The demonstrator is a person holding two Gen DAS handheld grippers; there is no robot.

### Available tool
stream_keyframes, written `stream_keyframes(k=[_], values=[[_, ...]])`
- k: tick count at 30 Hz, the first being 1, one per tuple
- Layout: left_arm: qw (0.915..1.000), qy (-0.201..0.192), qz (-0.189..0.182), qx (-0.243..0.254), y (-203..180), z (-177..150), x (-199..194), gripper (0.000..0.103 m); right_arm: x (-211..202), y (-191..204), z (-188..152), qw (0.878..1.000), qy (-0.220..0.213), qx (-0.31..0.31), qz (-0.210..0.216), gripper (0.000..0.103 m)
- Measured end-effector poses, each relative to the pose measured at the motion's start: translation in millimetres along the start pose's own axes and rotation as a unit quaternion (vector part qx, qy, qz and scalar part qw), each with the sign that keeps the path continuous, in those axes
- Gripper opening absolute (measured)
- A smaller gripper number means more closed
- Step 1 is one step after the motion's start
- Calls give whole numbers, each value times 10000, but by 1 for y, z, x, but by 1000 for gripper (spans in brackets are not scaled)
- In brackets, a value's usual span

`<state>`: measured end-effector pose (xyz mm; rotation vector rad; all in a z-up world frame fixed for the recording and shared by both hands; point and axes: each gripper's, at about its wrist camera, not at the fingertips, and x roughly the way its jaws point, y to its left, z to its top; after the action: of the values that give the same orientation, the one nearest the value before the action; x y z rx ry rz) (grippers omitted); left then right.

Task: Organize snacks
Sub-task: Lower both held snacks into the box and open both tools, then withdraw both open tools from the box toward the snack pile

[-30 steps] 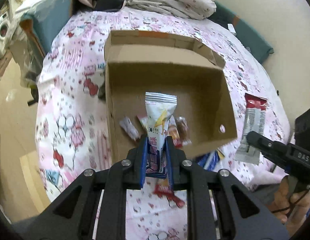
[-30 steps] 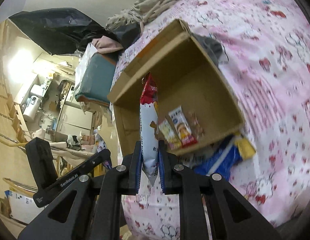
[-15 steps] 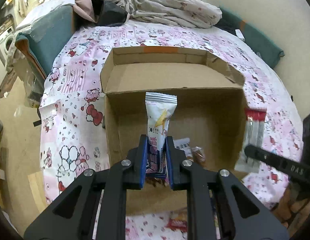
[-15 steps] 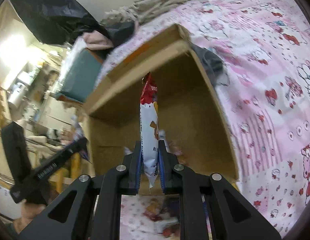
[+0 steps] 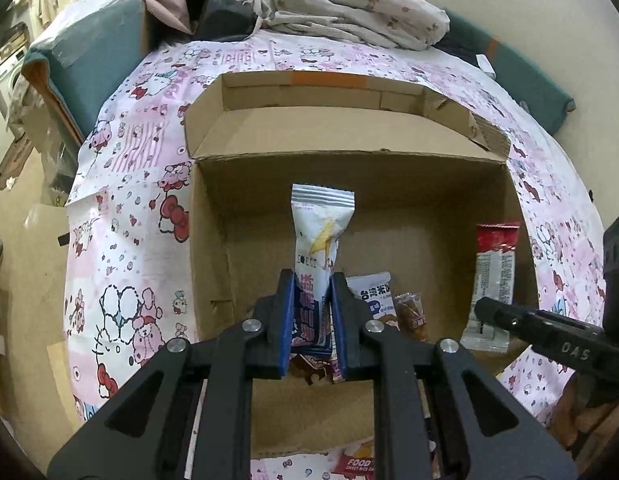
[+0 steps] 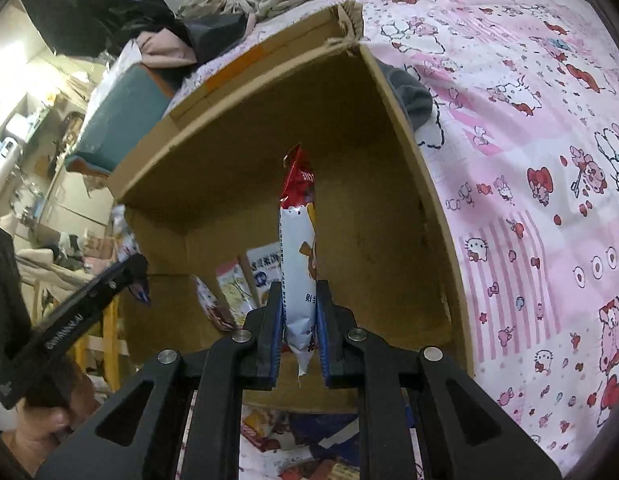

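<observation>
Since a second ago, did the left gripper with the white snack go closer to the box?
Yes. The left gripper with the white snack packet moved forward, down over the cardboard box, whose floor now sits beneath it.

Background items around the work area, both wrist views.

Pink-and-white cartoon-print bedsheet (image 5: 125,216) covers the bed across the middle of the left view and fills the right side of the right view (image 6: 529,160). Crumpled beige patterned blanket (image 5: 349,16) lies at top centre, touching the sheet's far edge. Black plastic bag (image 6: 89,12) sits upper left in the right view, above a bundled pink cloth (image 6: 161,50). Teal padded cushion with orange trim (image 5: 89,60) stands upper left; a second teal cushion (image 5: 525,80) lies upper right against the cream wall (image 5: 529,8). Grey cloth (image 6: 413,100) is tucked into the sheet, right of centre. Beige floor (image 5: 25,260) at left edge.
</observation>
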<state>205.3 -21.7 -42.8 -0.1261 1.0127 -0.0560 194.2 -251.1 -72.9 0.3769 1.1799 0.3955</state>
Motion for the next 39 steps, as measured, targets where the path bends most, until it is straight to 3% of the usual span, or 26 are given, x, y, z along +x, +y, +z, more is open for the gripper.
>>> stream_keyframes(k=[8, 12, 13, 15, 17, 19, 20, 21, 24, 28, 32, 34, 39], values=[[9998, 74, -96, 131, -11, -1, 9, 15, 6, 2, 4, 9999, 128, -8, 28, 17], [9995, 154, -237, 141, -15, -1, 12, 16, 2, 3, 5, 9999, -13, 13, 130, 19], [9994, 160, -274, 170, -16, -1, 12, 18, 0, 3, 6, 9999, -79, 20, 140, 20], [9994, 118, -205, 267, -17, -2, 11, 39, -4, 1, 7, 9997, -183, 36, 127, 21], [9994, -9, -125, 322, -19, -3, 7, 56, -6, -1, 9, 9996, -251, 85, 126, 31], [9994, -63, -133, 312, -18, -3, 5, 70, -9, -4, 10, 9991, -339, 186, 146, 72], [9994, -64, -187, 287, -18, -3, 4, 76, -13, -5, 10, 9987, -452, 209, 126, 79], [9994, -58, -212, 263, -18, -3, 3, 79, -15, -4, 10, 9985, -505, 183, 98, 79], [9994, -63, -200, 263, -17, -2, 3, 79, -18, -2, 12, 9983, -577, 100, 28, 79], [9991, -126, 92, 389, -18, -4, 3, 79, -20, 1, 13, 9980, -628, 52, 4, 80], [9997, -137, -188, 32, -7, -2, -3, 79, -23, 7, 15, 9973, -710, -35, 173, 95], [9994, -158, -290, -61, -5, -1, -6, 79, -24, 9, 16, 9970, -664, -20, 390, 95], [9985, -252, -400, -265, 2, -4, -22, 79, -28, 17, 11, 9971, -658, -138, 346, 95]])
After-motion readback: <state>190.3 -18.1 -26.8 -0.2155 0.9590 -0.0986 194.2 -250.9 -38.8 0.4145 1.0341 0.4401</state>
